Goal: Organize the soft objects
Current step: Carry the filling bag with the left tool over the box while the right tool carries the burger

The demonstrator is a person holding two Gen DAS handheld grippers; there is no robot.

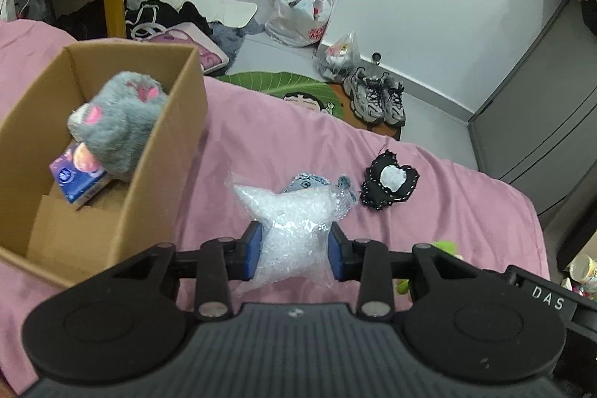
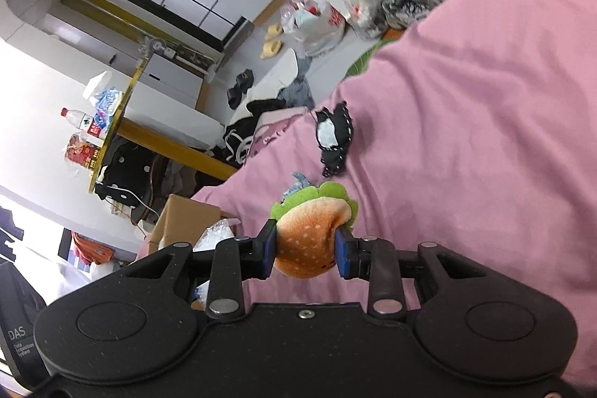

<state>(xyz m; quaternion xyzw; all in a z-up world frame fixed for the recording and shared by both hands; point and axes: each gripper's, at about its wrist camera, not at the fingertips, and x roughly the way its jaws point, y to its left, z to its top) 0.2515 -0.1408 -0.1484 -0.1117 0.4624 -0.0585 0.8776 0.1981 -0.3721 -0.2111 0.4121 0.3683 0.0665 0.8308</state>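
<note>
Left tool point(image 1: 296, 254): clenching the bubble-wrap bag point(image 1: 291, 230) above the pink bed point(image 1: 429, 230), apparently for the cardboard box point(image 1: 164, 152) at near left.
Right tool point(image 2: 306, 254): gripping the burger plush point(image 2: 311, 237).

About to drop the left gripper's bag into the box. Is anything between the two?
Nothing visible blocks the way. The left gripper holds the bag just right of the box, whose top is open. Inside, a grey plush and tissue pack fill the far end.
</note>
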